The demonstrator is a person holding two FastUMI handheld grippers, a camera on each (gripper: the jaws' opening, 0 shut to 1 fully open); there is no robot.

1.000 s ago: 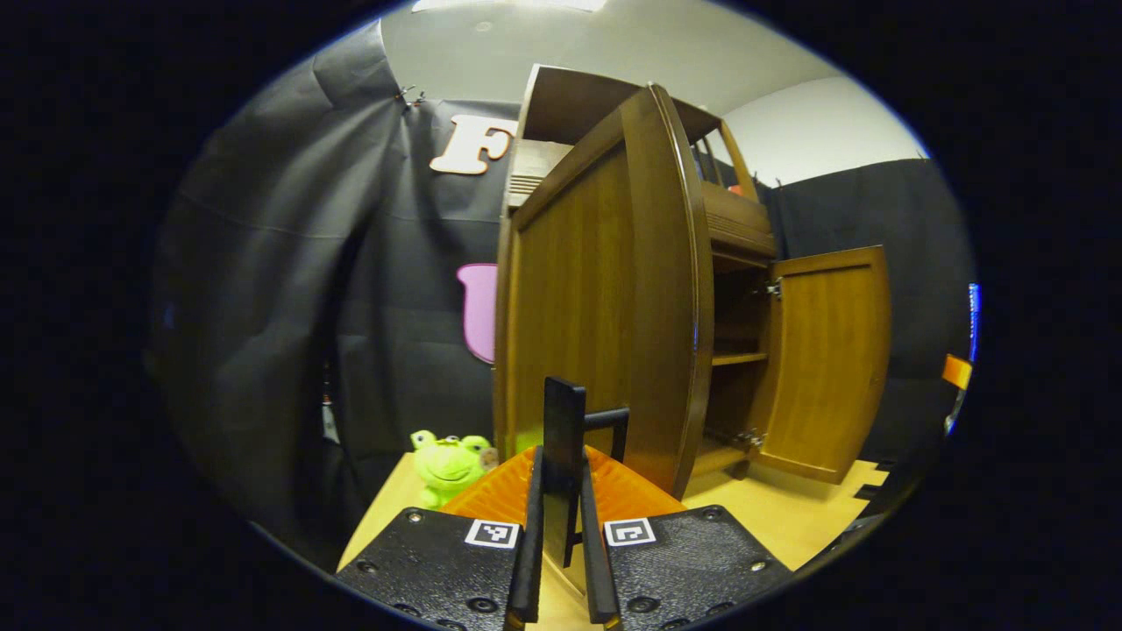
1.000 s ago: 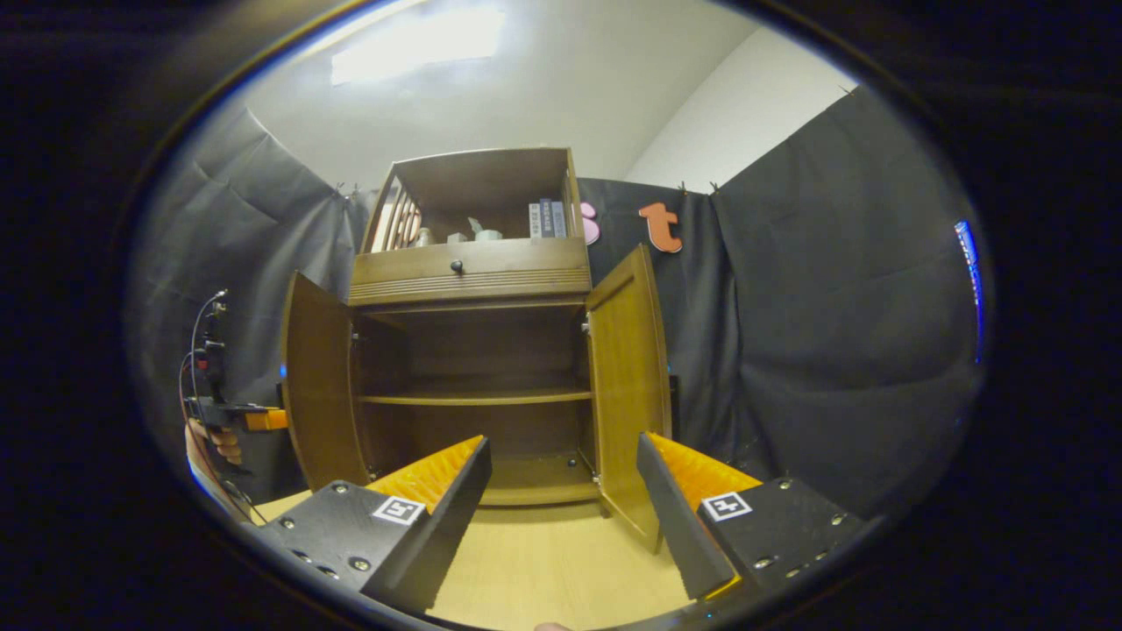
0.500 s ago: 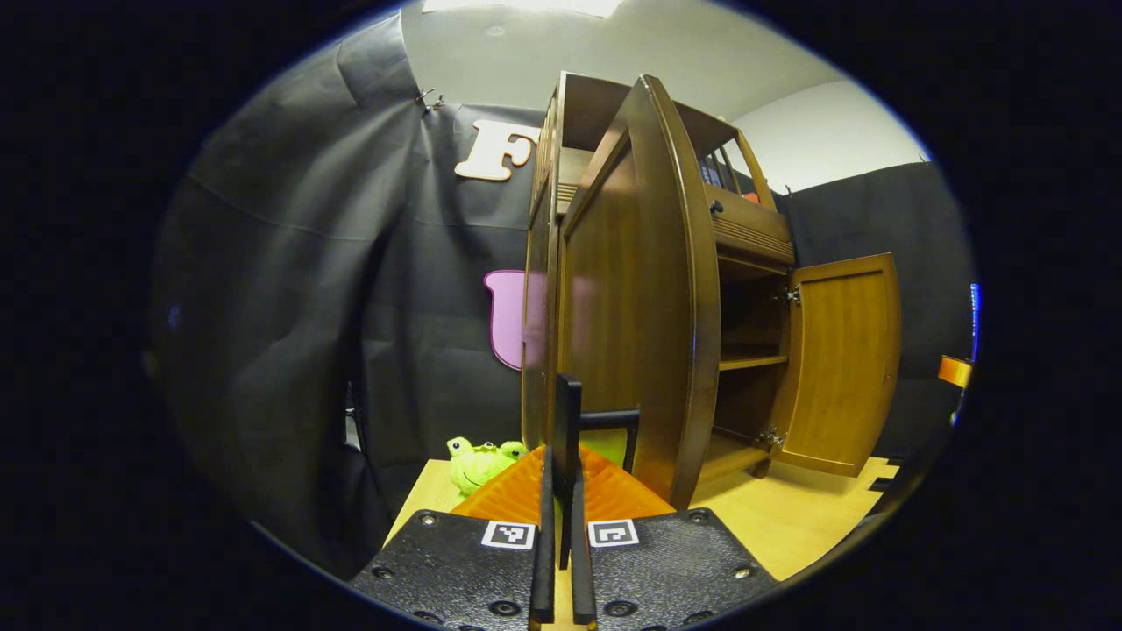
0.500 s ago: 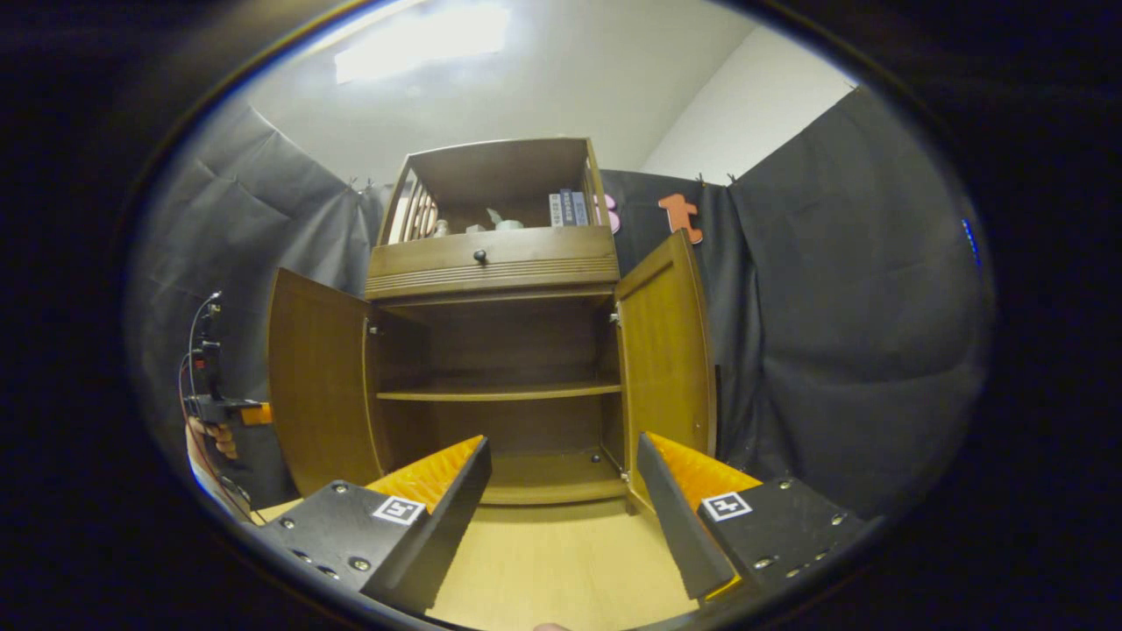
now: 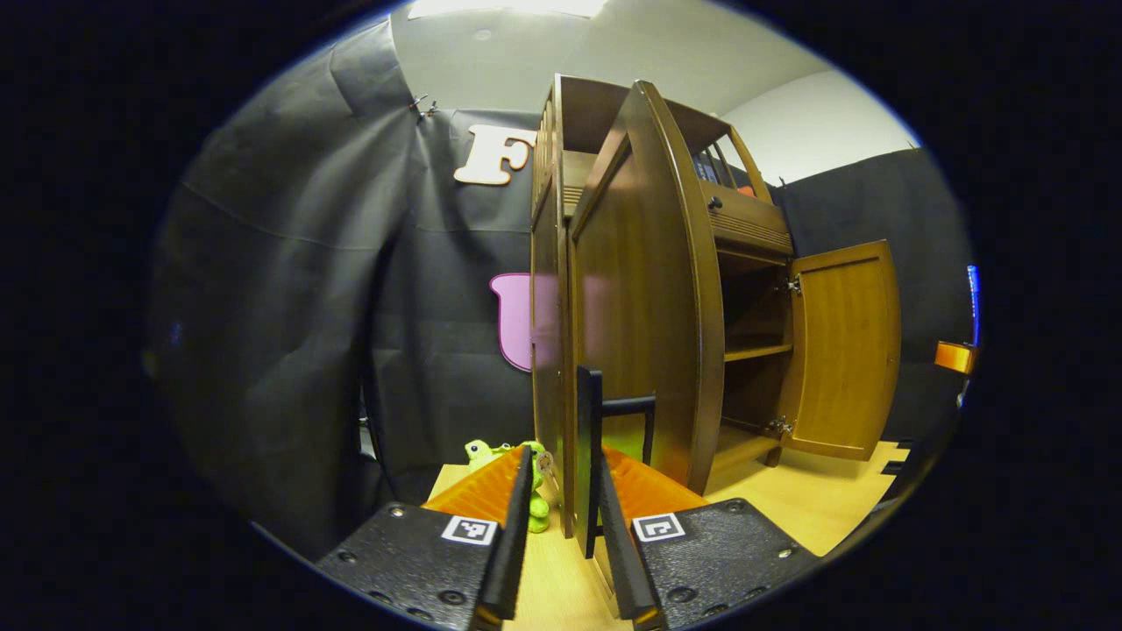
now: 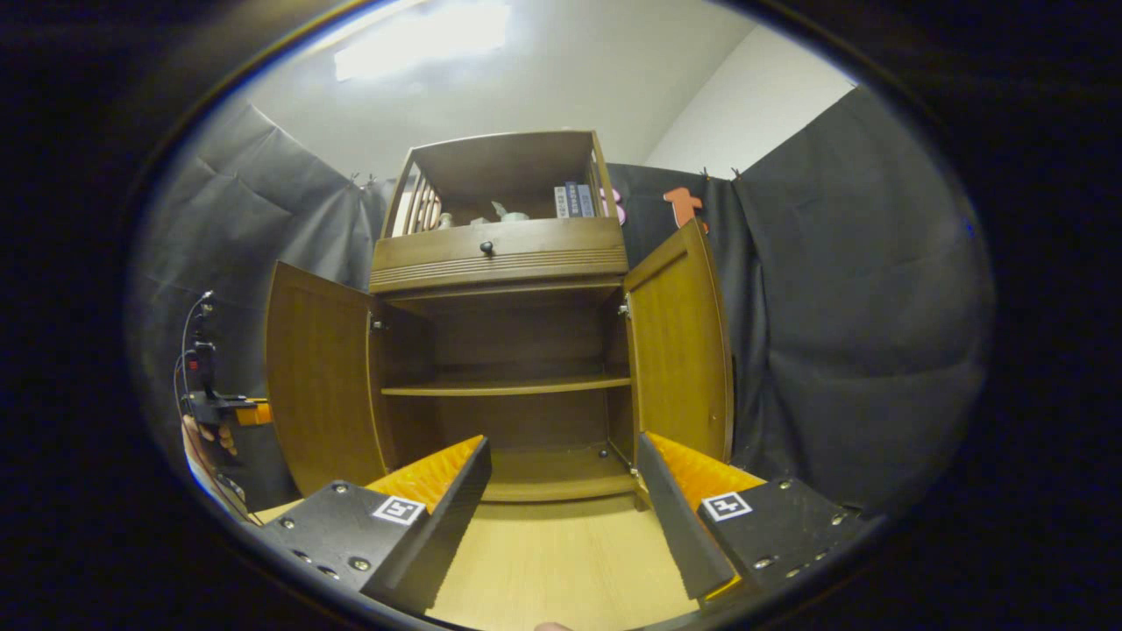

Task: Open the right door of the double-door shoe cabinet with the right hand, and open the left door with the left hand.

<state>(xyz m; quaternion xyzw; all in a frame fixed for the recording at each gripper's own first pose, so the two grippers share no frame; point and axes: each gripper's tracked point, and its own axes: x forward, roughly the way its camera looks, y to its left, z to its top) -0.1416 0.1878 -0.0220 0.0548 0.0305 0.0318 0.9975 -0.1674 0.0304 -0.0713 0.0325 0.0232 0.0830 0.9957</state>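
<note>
The brown wooden shoe cabinet (image 6: 500, 263) stands with both doors swung out. In the left gripper view, the left door (image 5: 640, 307) is edge-on just ahead, and its black handle (image 5: 589, 421) stands between my left gripper's (image 5: 564, 456) orange fingers, which are open with a gap on the left side. The right door (image 5: 841, 350) hangs open farther off. In the right gripper view, my right gripper (image 6: 561, 464) is open and holds nothing, in front of the bare shelves, with the left door (image 6: 320, 377) and right door (image 6: 679, 350) to either side. The left gripper (image 6: 219, 407) shows at far left, held by a hand.
A green frog plush (image 5: 491, 456) sits on the light wooden floor (image 6: 561, 561) beside the cabinet's left side. Above the doors is a drawer with a dark knob (image 6: 480, 248), and books (image 6: 570, 200) stand on the top shelf. Black cloth surrounds the booth.
My left gripper's fingers have parted from the black handle they were shut on. The left door has swung a little wider. The right door stands wider open; my right gripper stays open.
</note>
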